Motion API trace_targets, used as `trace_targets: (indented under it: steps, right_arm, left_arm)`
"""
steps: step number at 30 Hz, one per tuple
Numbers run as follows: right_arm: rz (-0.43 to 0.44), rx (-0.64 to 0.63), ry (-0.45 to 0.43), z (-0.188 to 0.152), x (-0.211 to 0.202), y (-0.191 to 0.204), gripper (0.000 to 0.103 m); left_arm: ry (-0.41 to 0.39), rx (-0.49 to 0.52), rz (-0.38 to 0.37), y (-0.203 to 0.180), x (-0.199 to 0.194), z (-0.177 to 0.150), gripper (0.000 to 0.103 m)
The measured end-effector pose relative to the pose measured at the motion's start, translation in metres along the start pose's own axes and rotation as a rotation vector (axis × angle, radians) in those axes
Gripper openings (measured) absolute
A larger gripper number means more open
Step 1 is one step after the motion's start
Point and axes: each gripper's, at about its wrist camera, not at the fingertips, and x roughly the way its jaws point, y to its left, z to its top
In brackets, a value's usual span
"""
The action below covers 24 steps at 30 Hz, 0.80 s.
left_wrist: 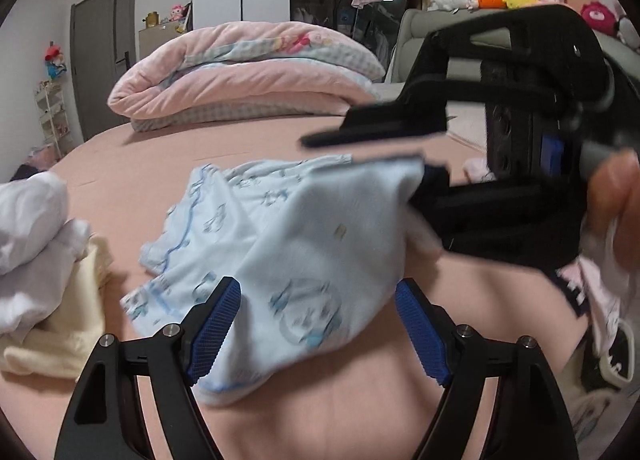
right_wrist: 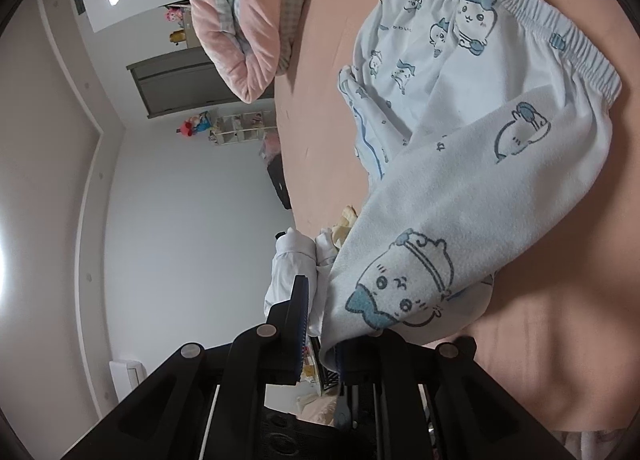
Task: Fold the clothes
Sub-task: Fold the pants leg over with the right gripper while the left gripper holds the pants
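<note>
The pale blue pants (right_wrist: 460, 132) lay on the pink bed (left_wrist: 320, 412), waistband flat, one leg lifted. The right hand-held gripper (right_wrist: 320, 340) pinched that leg's end, its jaws pressed together on the cloth. The left hand-held gripper (left_wrist: 318, 330) stood spread, fabric hanging between its blue pads (left_wrist: 216, 328) without being squeezed. White and cream clothes (left_wrist: 36, 244) were piled nearby.

close wrist views, both facing pyjamas (left_wrist: 304, 244)
</note>
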Motion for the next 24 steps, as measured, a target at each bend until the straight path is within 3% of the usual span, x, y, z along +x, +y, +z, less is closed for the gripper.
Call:
trace_targets:
  steps: [7, 15, 18, 24]
  right_arm:
    - [-0.052, -0.028, 0.003, 0.002, -0.004, 0.008, 0.012]
    - [-0.047, -0.031, -0.019, 0.004, -0.013, 0.008, 0.012]
    - [-0.043, -0.034, -0.028, 0.005, -0.018, 0.007, 0.012]
    - [-0.058, -0.047, -0.041, 0.004, -0.024, 0.005, 0.012]
  left_arm:
    - [-0.014, 0.005, 0.053, -0.019, 0.021, 0.016, 0.079]
    - [-0.005, -0.059, 0.196, -0.018, 0.037, 0.022, 0.079]
    - [0.051, -0.072, 0.257, -0.010, 0.043, 0.019, 0.079]
    - [0.109, -0.152, 0.256, 0.010, 0.034, 0.009, 0.076]
